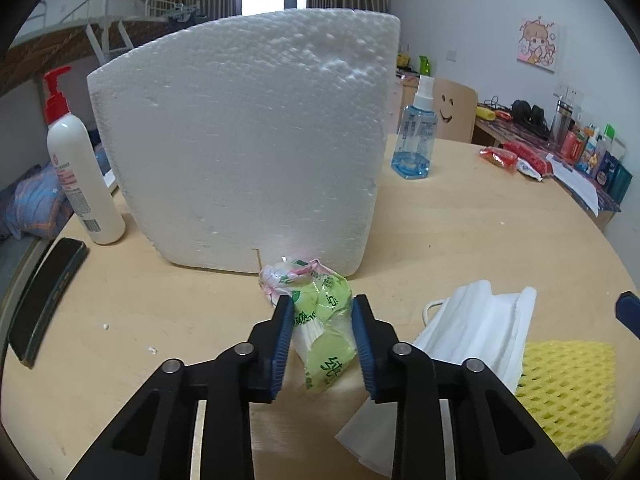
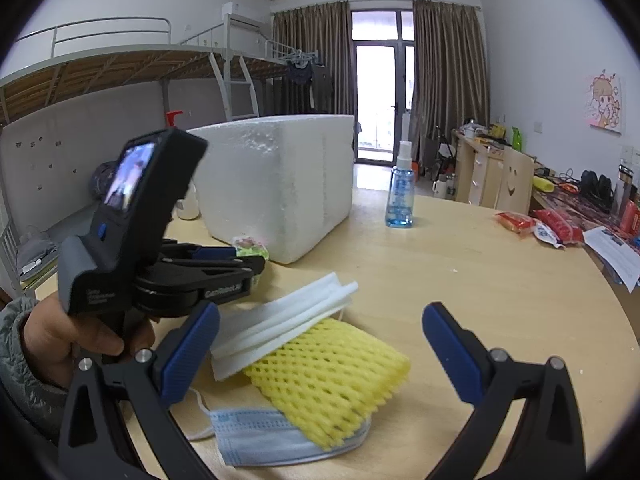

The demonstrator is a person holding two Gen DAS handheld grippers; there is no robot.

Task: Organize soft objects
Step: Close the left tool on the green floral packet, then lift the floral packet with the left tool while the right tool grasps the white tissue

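Now the left gripper has its 2 blue pads against both sides of a green tissue pack, which lies crumpled on the wooden table just in front of the white foam box. Its plastic wrap is wrinkled, with a pink and white end toward the box. The right gripper stands wide, nothing between its fingers, above a yellow foam net. This net lies on a blue face mask, and white face masks lean on it. Further away stand a blue spray bottle and a white pump bottle.
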